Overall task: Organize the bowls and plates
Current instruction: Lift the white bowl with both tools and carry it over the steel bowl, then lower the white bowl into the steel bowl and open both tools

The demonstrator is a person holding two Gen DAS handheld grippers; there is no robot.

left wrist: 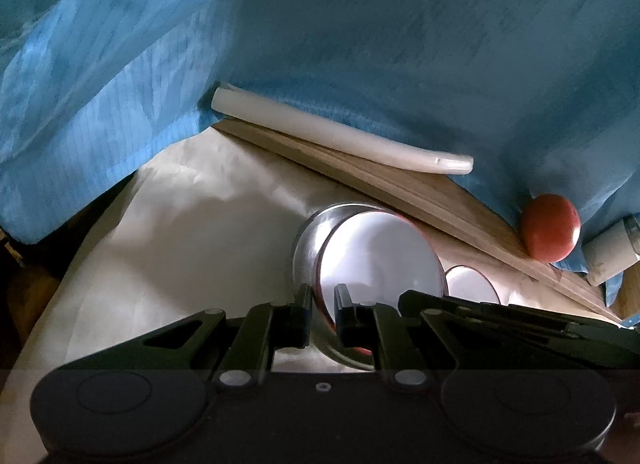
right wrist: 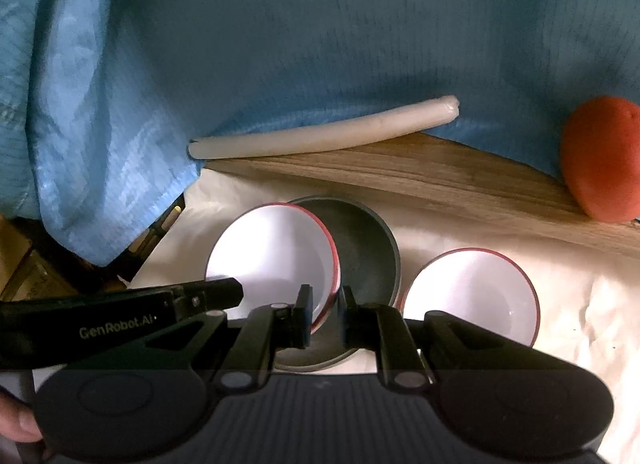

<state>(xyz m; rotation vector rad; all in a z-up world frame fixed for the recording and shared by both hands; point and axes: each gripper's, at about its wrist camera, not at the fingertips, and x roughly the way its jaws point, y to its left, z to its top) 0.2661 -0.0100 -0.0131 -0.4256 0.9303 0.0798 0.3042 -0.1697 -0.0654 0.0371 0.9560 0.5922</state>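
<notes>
Left wrist view is showing the left gripper (left wrist: 323, 314) pinching the rim of a white red-rimmed bowl (left wrist: 380, 260), jaws nearly together on it. That bowl is tilting inside a metal bowl (left wrist: 310, 240), whose far side is hiding behind it. A 2nd white bowl (left wrist: 470, 284) is peeking out to the right, mostly cut off by the other gripper's dark arm.

Right wrist view is showing the right gripper (right wrist: 325, 318) clamping the near rim where the white bowl (right wrist: 276, 256) is overlapping the grey metal bowl (right wrist: 360, 256); which rim the pads are actually pressing is hard to tell. The 2nd bowl (right wrist: 474, 296) is sitting just beside them on the pale cloth (right wrist: 580, 304).

Blue fabric (right wrist: 320, 44) is filling the background, covering part of a wooden board (right wrist: 400, 172) and a white strip (right wrist: 320, 132). An orange round object (right wrist: 600, 160) is cut off at the edge.
</notes>
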